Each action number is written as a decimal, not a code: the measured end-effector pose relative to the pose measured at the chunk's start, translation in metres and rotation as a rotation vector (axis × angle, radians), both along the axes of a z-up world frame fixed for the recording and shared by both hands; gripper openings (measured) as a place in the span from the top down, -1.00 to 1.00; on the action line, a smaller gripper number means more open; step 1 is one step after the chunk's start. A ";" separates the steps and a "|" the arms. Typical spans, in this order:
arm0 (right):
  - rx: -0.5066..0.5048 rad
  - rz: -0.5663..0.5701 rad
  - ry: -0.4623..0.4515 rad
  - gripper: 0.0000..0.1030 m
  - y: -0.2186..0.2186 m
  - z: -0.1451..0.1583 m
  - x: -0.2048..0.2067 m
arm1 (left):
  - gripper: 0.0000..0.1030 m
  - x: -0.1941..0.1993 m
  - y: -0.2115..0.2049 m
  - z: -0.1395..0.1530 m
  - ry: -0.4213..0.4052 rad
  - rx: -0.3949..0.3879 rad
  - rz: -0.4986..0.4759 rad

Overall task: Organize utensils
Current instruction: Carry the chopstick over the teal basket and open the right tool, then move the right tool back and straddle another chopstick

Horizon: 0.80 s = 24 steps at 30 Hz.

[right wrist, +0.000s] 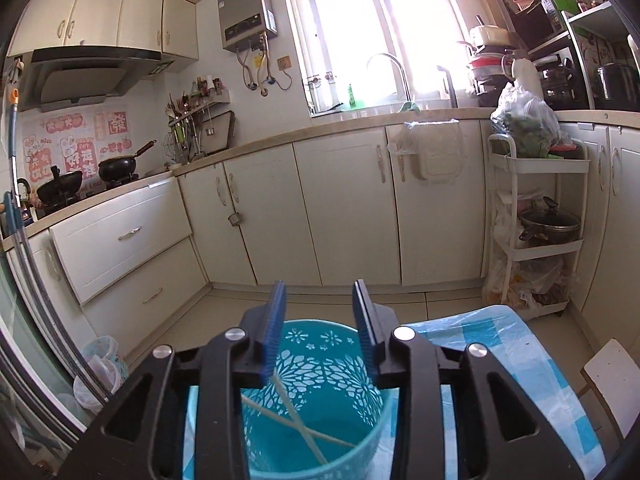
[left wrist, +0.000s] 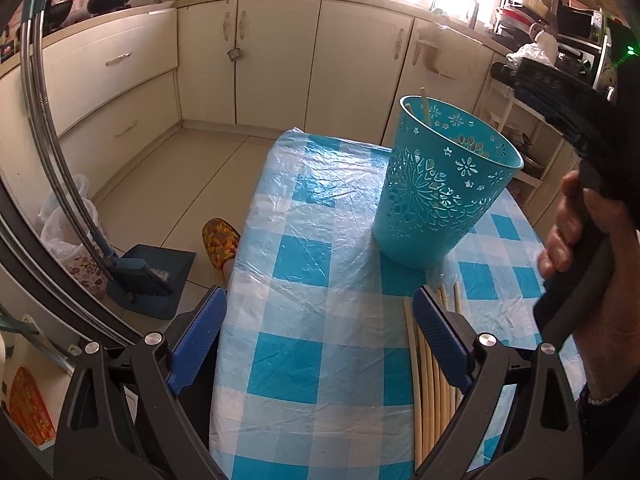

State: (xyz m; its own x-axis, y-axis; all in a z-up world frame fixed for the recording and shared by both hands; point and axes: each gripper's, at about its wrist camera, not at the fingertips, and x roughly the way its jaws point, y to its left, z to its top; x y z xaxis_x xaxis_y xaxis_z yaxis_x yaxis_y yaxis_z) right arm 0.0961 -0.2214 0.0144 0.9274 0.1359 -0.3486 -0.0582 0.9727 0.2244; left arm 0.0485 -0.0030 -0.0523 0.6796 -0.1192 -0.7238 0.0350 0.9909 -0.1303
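Right gripper (right wrist: 320, 336) hangs above the teal plastic basket with cut-out flower pattern (right wrist: 320, 384), blue pads apart, nothing pressed between them; one pale wooden chopstick (right wrist: 298, 420) leans close by the left pad, whether touching it I cannot tell, and crosses a second on the basket floor. Left gripper (left wrist: 320, 344) hovers low over the blue-and-white checked tablecloth under clear plastic film (left wrist: 304, 248), jaws spread wide, empty. A bundle of pale wooden chopsticks (left wrist: 430, 376) lies on the cloth, partly under its right pad. In the left wrist view the basket (left wrist: 440, 184) stands upright beyond the bundle, and the person's hand (left wrist: 576, 240) grips the black handle at right.
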 end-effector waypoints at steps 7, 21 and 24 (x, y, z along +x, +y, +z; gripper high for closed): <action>0.001 -0.024 0.144 0.13 -0.027 -0.024 -0.071 | -0.77 -0.004 0.014 -0.011 0.037 -0.017 0.035; -0.021 0.043 0.573 0.53 0.004 -0.145 -0.049 | -0.78 -0.016 -0.003 -0.022 0.091 -0.013 -0.006; -0.057 0.046 0.606 0.56 0.010 -0.156 -0.044 | -0.78 -0.016 -0.009 -0.026 0.103 -0.006 -0.019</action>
